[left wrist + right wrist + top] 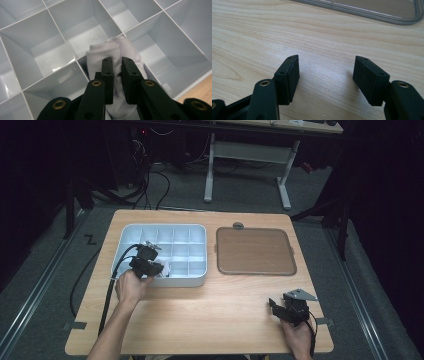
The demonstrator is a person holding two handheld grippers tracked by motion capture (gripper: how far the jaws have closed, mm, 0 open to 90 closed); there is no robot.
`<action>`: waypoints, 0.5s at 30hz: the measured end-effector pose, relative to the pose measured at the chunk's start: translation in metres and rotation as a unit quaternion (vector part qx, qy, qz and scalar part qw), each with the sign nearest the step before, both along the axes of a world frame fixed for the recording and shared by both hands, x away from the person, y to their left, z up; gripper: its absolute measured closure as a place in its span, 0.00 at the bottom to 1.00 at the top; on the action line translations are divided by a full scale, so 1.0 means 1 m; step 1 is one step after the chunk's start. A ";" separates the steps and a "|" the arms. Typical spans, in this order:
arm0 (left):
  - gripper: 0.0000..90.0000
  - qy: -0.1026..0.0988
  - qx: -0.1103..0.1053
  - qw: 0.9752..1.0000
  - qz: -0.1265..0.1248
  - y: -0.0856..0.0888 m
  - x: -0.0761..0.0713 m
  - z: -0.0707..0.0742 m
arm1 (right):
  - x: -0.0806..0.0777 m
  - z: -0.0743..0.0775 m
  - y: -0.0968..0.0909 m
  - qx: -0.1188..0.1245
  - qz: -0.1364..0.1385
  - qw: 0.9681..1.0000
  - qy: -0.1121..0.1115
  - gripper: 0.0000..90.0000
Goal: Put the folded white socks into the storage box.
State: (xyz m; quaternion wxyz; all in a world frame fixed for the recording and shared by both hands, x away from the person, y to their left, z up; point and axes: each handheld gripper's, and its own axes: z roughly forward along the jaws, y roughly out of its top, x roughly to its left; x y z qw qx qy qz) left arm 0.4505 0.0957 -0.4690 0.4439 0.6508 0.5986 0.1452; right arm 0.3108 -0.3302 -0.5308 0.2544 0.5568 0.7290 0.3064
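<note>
White rolled socks (pixel 166 268) sit in a front compartment of a pale grey divided storage box (pixel 195 231), which rests on the left half of a light wood-grain tabletop (pixel 210 315) in the high view. The left gripper (pixel 159 268) reaches into that compartment from the near side, a black cable trailing back along the person's forearm. Just right of the box lies its brown lid (pixel 254 251), flat, with a small tab at its far edge. The right gripper (pixel 275 306) rests near the tabletop's front right corner, well apart from both. Grey carpet surrounds the table, cables run across it at the back left, and the white legs of another desk (pixel 282 180) stand beyond; the room around is dark.

From the left gripper view, the jaws are drawn close and pinch the socks (pixel 105 53), whose fabric bulges above and beside the pads. The bundle stands in one cell, against the white dividers (pixel 62 42); the neighbouring cells hold nothing, and a strip of tabletop shows at the lower right.

From the right gripper view, the jaws stand spread wide over bare wood with nothing between them. The lid's rounded edge (pixel 372 13) crosses the top.
</note>
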 end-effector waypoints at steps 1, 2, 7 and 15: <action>0.92 0.001 -0.001 1.000 0.000 0.000 0.000 0.000 | 0.000 0.000 0.000 0.000 0.000 1.000 0.000 0.43; 0.92 0.003 -0.003 1.000 0.000 0.001 0.001 -0.001 | 0.000 0.000 0.000 0.001 0.000 1.000 0.000 0.43; 0.93 0.008 -0.004 1.000 0.000 0.000 0.003 -0.003 | 0.000 0.000 0.000 0.001 0.000 1.000 0.000 0.43; 0.94 0.018 -0.002 1.000 0.002 0.000 0.007 -0.008 | 0.000 0.000 0.000 0.001 0.000 1.000 0.000 0.43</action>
